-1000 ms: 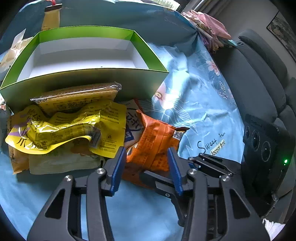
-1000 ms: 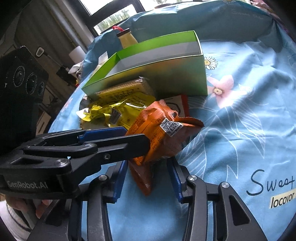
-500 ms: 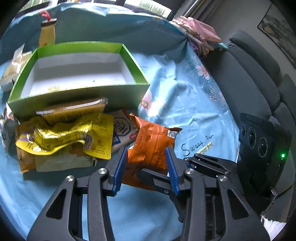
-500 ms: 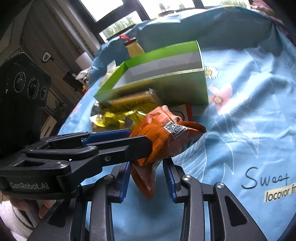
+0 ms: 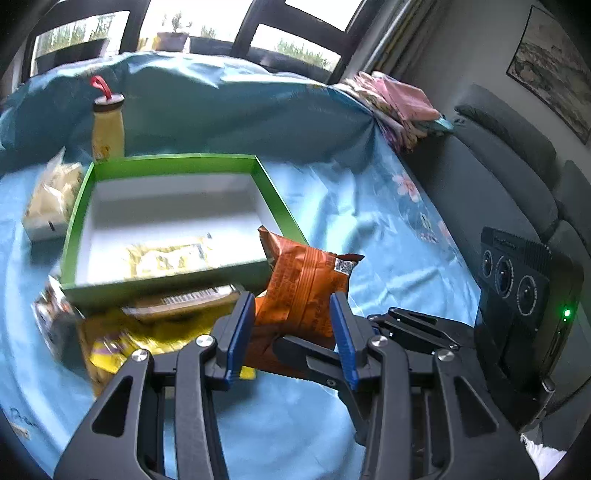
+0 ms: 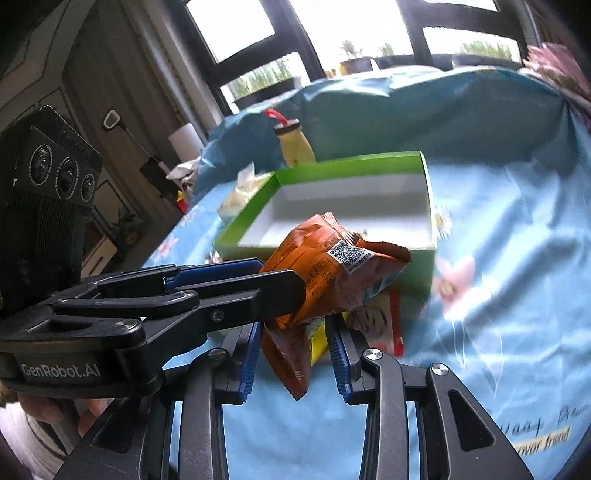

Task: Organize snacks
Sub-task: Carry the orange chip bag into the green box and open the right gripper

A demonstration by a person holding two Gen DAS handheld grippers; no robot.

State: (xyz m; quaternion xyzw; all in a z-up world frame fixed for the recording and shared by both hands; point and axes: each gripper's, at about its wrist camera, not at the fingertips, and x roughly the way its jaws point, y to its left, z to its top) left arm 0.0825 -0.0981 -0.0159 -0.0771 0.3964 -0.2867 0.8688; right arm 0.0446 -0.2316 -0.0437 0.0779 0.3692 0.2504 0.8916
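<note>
Both tools are clamped on the orange packet (image 5: pixel 303 291): the left tool (image 5: pixel 291 332) across its body, the right tool (image 6: pixel 293 354) on its lower end. The crinkly foil packet hangs clear of the counter (image 5: pixel 388 258), just before the green box (image 5: pixel 177 275). Next, judging by this, carry it over the rim and release into the white, rectangular cardboard tray.

It was a home living room: a dark grey upholstered sofa (image 5: pixel 491 173), a framed landscape picture (image 5: pixel 550 66) and black-framed windows (image 6: pixel 332 33).
</note>
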